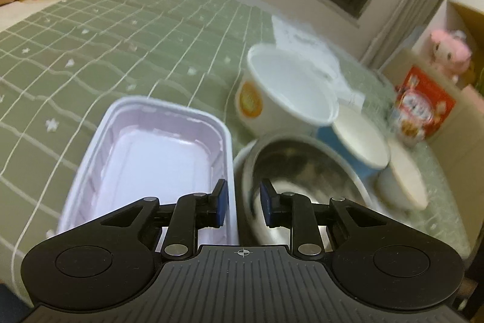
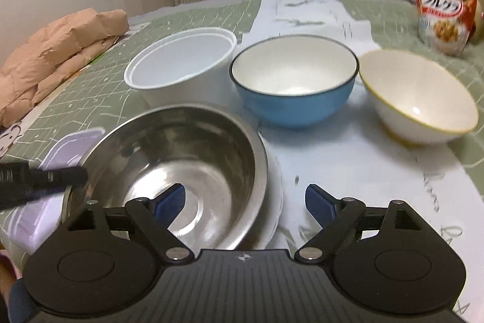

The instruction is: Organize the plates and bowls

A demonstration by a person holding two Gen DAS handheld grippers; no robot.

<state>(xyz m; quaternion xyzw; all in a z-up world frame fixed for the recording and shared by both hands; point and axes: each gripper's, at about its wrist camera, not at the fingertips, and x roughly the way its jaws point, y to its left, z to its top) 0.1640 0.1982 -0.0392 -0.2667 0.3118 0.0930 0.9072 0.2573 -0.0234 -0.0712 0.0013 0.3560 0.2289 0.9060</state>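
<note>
Showing only right: yellow-rimmed bowl [image 2: 419,96]

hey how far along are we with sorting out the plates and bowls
Early on. Done: the steel bowl already sits on a white plate. In hand: the left gripper straddles the rim of the lavender tray, not clamped; the right gripper is open over the steel bowl's edge. Left: the white tub, blue bowl and yellow-rimmed bowl stand separately, unstacked.

The shiny metal bowl [image 2: 181,159] sits near a glossy blue bowl [image 2: 295,80], matt plastic tray [image 1: 157,159] and quilted cloth [image 1: 121,35].
</note>
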